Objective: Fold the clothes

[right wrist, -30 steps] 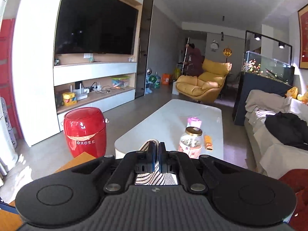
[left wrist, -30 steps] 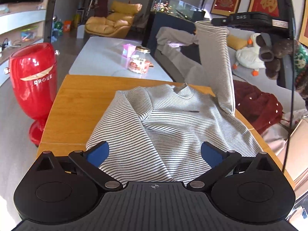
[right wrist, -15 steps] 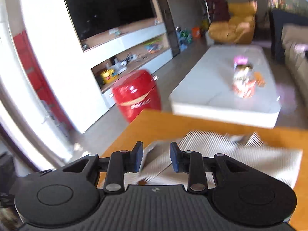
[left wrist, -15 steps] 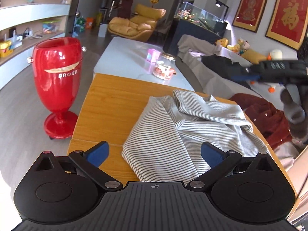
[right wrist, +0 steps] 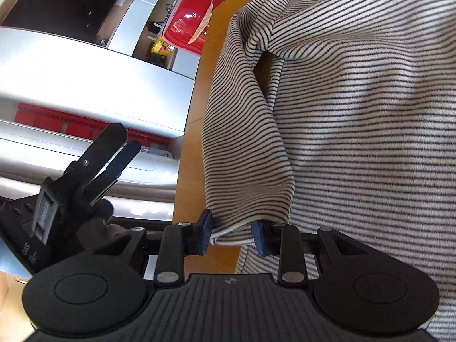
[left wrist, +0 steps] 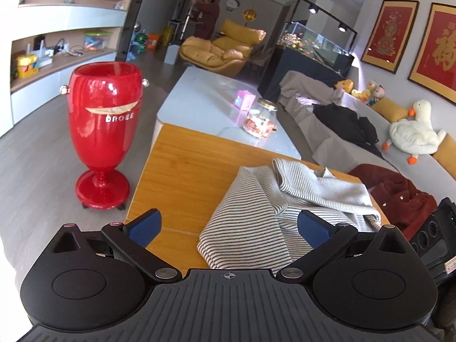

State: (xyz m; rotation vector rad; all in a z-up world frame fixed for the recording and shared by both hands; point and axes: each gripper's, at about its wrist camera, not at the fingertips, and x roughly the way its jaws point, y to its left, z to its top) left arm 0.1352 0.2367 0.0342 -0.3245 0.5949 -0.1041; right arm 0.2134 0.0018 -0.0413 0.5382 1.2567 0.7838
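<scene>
A striped grey-and-white long-sleeved top point(left wrist: 256, 222) lies bunched on the wooden table point(left wrist: 193, 165), one sleeve point(left wrist: 322, 188) folded across its body. My left gripper point(left wrist: 228, 226) hangs open over the top's near left edge, nothing between its blue pads point(left wrist: 145, 223). In the right wrist view the top point(right wrist: 356, 114) fills the frame. My right gripper point(right wrist: 231, 236) sits low at its near hem, jaws closing with a fold of the hem point(right wrist: 232, 232) between the pads, not pinched. The left gripper point(right wrist: 125, 139) shows to its left, off the table edge.
A tall red goblet-shaped stand point(left wrist: 104, 131) is on the floor left of the table. Beyond lies a white coffee table point(left wrist: 216, 105) with a jar point(left wrist: 260, 121). A dark red garment point(left wrist: 399, 199) and a sofa point(left wrist: 342, 148) are on the right.
My right gripper let go of the sleeve it held high, and the sleeve fell across the top. It then dropped and rolled down to the near hem. My left gripper shifted sideways, still open.
</scene>
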